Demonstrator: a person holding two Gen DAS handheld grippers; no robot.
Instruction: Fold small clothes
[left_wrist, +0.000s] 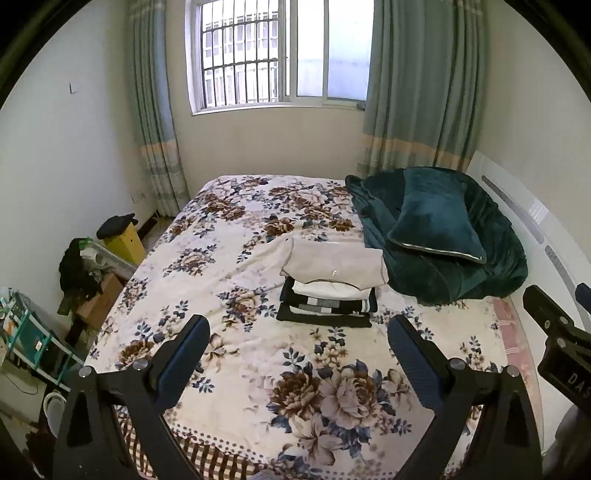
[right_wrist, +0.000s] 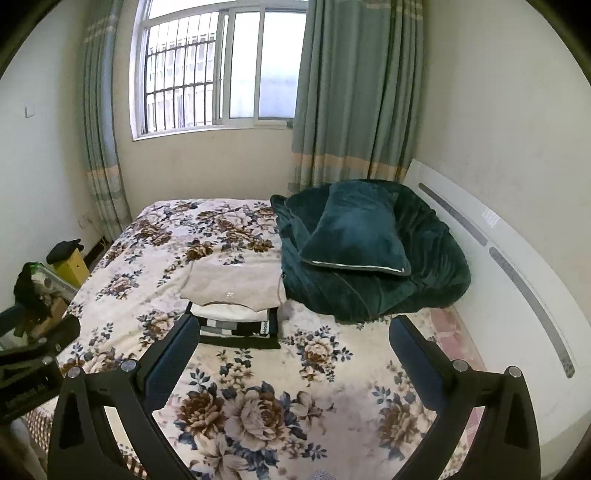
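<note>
Well, both fingers (left_wrist: 192, 332) wide apart, empty

A cream bedspread (left_wrist: 258, 369) printed with brown, grey and navy flowers fills the lower centre, its near edge brown-and-white checked. At mid-frame a stack of folded clothes (left_wrist: 328, 288) shows beige on top, white beneath, then black with grey and white blocks. Right of it lie a dark teal blanket (left_wrist: 491, 266) and matching pillow (left_wrist: 436, 225); pale green curtains (left_wrist: 421, 85) with peach bands flank the top.
</note>
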